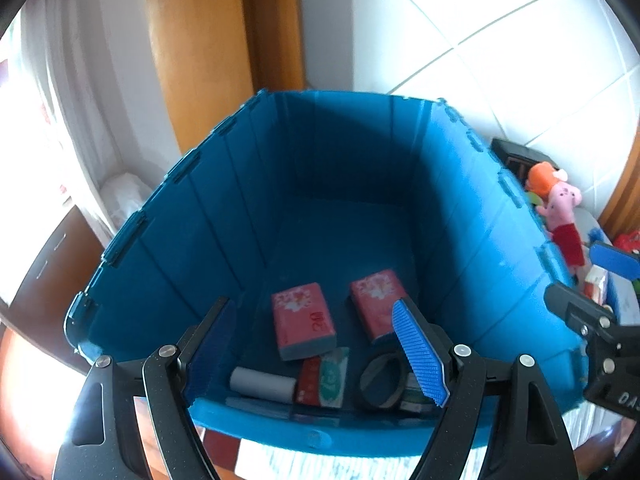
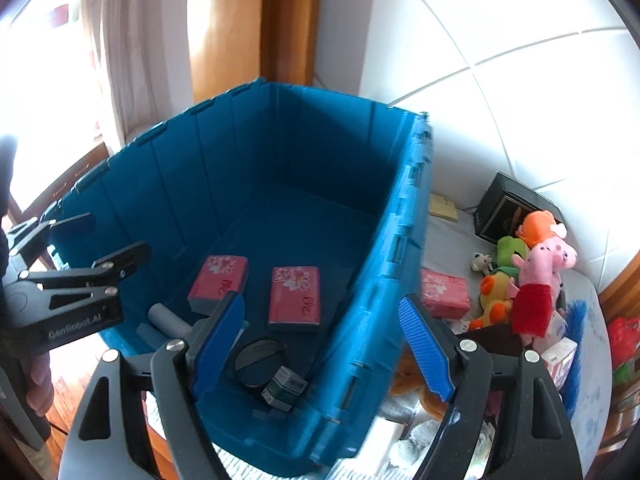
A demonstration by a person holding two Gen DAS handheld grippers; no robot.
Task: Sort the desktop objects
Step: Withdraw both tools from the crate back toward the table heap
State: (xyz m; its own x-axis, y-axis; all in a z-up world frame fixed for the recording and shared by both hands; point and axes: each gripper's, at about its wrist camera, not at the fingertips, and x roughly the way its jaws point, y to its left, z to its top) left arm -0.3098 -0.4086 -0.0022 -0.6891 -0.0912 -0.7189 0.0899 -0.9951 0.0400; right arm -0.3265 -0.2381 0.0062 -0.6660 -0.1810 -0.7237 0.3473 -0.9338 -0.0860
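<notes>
One blue crate stands on the desk. Inside the crate lie two pink tissue packs, one grey cylinder, one black round lid, one small dark box and one red-and-green packet. Outside the crate, to its right, sit one more pink tissue pack, one black box and one pink pig plush.

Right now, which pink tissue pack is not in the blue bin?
The pink pack lying outside the blue bin, beside the plush toys; the other two packs lie inside.

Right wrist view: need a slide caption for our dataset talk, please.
Open right gripper above blue crate holding two pink packs; plush toys beside it.
</notes>
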